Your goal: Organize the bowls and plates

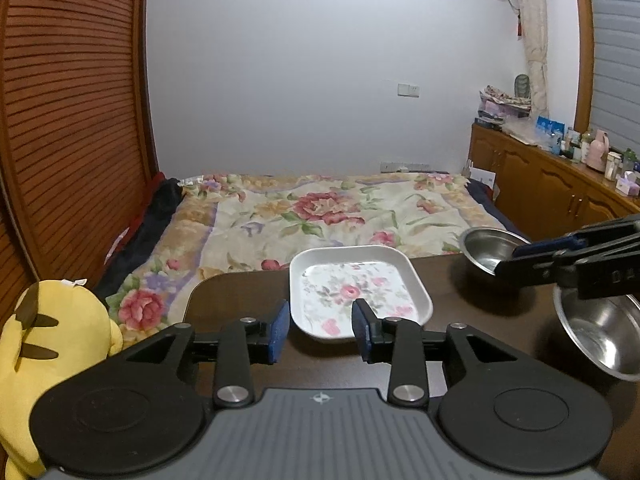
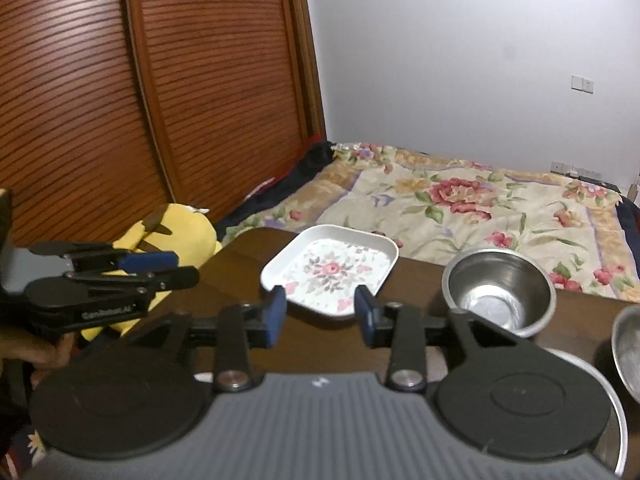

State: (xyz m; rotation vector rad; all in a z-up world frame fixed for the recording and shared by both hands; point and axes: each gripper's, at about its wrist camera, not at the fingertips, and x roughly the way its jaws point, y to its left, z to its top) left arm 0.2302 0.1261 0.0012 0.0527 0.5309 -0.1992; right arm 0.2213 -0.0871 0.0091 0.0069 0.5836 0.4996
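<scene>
While both hand-held grippers gape empty | plate (image 1: 360, 280) lengthwise toward bed (image 1: 320, 208)

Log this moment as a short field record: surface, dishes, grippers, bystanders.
surface: dark brown table at the foot of a bed
plate: white square floral plate, flat on the table
bowls: steel bowl upright beside the plate; second steel bowl nearer, at the right
left hand-held gripper: open, empty
right hand-held gripper: open, empty
bystander: yellow plush toy left of the table
</scene>
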